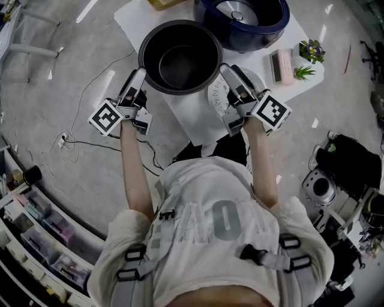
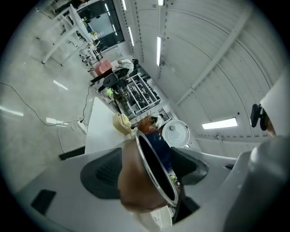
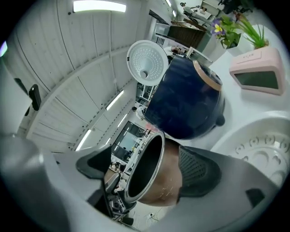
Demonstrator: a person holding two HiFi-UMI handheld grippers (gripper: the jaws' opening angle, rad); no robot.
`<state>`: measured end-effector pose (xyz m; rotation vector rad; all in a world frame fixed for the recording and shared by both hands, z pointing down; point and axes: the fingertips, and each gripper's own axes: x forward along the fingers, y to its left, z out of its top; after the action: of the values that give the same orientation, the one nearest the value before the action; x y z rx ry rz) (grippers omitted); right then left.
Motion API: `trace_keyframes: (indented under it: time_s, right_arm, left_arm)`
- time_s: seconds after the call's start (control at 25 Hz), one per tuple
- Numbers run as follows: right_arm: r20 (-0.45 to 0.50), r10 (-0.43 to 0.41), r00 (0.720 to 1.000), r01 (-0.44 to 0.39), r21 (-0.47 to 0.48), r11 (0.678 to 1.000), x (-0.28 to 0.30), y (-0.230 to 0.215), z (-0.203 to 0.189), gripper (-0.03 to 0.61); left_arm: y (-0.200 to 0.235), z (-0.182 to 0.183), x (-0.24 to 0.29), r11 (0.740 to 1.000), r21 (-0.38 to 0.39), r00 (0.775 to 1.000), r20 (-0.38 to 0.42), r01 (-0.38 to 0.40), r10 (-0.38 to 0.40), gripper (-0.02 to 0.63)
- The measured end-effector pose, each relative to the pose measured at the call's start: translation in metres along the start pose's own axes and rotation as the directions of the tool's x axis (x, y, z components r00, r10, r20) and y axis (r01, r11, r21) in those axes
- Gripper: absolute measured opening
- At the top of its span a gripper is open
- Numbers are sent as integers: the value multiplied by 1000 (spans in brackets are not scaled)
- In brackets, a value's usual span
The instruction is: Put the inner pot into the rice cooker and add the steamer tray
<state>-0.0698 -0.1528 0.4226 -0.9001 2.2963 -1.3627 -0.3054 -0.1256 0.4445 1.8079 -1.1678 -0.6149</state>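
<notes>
The dark inner pot (image 1: 180,63) stands upright at the front of the white table (image 1: 129,18), just before the open navy rice cooker (image 1: 243,24). My left gripper (image 1: 139,73) is at the pot's left rim and my right gripper (image 1: 225,69) at its right rim. In the left gripper view the copper pot wall (image 2: 133,186) stands between the wide jaws of the left gripper (image 2: 147,172), one pad outside and one inside. The right gripper (image 3: 145,174) straddles the pot wall (image 3: 165,183) the same way, with a gap showing. The white perforated steamer tray (image 1: 217,99) lies partly under the pot's right side.
The cooker's lid (image 3: 146,61) stands raised behind its body (image 3: 186,102). A pink clock (image 1: 281,66) and small potted plants (image 1: 312,51) sit at the table's right end. Cables (image 1: 72,144) trail over the floor at the left, and storage bins (image 1: 42,234) line the lower left.
</notes>
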Motion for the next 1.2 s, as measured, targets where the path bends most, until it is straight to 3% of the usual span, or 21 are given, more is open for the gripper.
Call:
trace_keyframes:
  time_s: [0.32,0.48,0.52,0.64,0.8,0.96,1.2]
  right_arm:
    - [-49,31,998,-30,29,999,22,-3,-22,472]
    - [-53,45,998,-44,21,999,24,3,-23,457]
    - [-52,42,998,-42,16,999,23,3,-23,429]
    - [-53,7,999,-6,24,1000,20,-7,-23,255]
    - [-59,-50,997,58,136,989,12,-31,-25,58]
    - [-64,-67,996,77,171,982,11,-35,-27,35]
    - [-94,-72,993,83,111,990,11,-25,-27,32]
  left_arm:
    - [6,-10,10,999,-36,1000,-28,10,-11,320]
    - [2,-9,11,999,-41,1000,-21,11,-12,240]
    - [2,-9,10,999,-36,1000,-20,6,-7,218]
    - [4,-8,8,1000,-8,1000,-22,-17,17,141]
    - [7,-7,10,1000,-1,999,-23,-25,25,77]
    - [8,-9,8,999,18,999,-34,-37,38,74]
    - [3,-6,3,995,62,996,-42,-78,80,69]
